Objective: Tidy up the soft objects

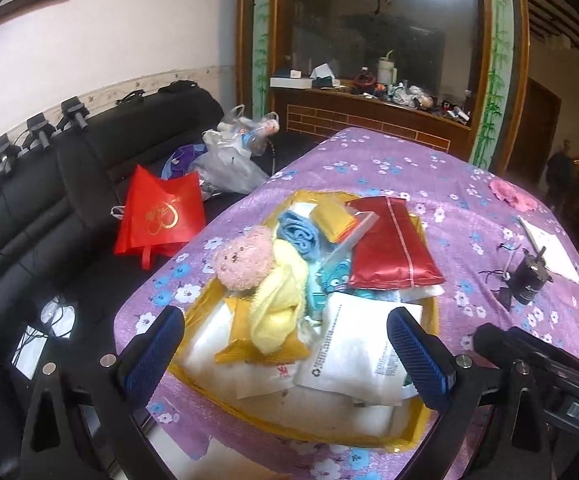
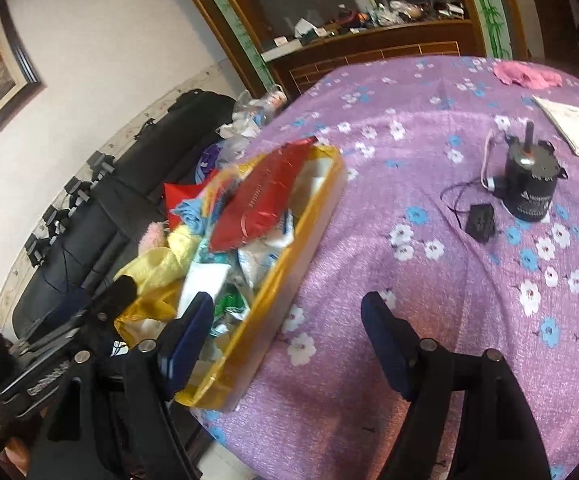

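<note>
The left gripper (image 1: 289, 354) hangs over the yellow tray (image 1: 429, 416), its ribbed blue pads spread wide and holding nothing. Below them lie a crinkled white plastic packet (image 1: 353, 356), a fluffy yellow towel (image 1: 279, 304) and a gold foil pouch (image 1: 241, 344); further out sit a nubby pink plush (image 1: 245, 258), a rolled blue cloth (image 1: 299, 234) and a glossy red pouch (image 1: 389, 246). The tray's near edge is hidden behind the gripper body. The right gripper (image 2: 285, 344) is equally wide open and empty, straddling the tray's rim above the purple floral tablecloth (image 2: 429, 264). Well apart stands a black cylindrical motor (image 2: 529, 184).

Bare tablecloth (image 2: 389, 280) right of piled tray (image 2: 289, 256) (motor (image 2: 529, 184) farther bk).
</note>
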Demonstrator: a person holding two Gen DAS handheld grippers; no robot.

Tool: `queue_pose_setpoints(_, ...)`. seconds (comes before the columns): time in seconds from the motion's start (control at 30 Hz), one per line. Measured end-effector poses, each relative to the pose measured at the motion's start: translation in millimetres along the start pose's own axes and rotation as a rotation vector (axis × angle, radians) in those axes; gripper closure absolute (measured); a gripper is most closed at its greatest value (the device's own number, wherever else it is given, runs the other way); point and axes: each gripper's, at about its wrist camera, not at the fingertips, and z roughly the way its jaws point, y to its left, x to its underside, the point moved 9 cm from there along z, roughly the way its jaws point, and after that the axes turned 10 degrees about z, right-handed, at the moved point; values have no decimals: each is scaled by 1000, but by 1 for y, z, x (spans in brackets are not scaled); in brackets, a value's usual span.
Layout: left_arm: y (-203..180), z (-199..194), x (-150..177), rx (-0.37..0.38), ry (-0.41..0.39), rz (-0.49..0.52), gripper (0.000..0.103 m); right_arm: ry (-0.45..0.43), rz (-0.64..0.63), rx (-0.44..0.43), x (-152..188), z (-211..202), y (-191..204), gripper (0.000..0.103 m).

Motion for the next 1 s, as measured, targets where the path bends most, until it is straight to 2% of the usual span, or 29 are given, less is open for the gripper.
queue_pose_setpoints(0.17, 3, 5, 0, -5, 5, 2, 1, -39, -31, 28, -5, -4, 5, 12)
queue_pose_setpoints(0.5, 4, 8, -5, -9, 0, 11, 1, -10, -68, 17, -5, 4, 17, 12)
queue_pose_setpoints(0.87, -3, 18, -3, -1, 38, 17, 1, -2, -39, 29, -6, 6, 6, 12)
queue_pose_setpoints(1.0, -7, 16, -2, 1, 27, 31, 1, -1, -41, 28, -4, 5, 4, 12)
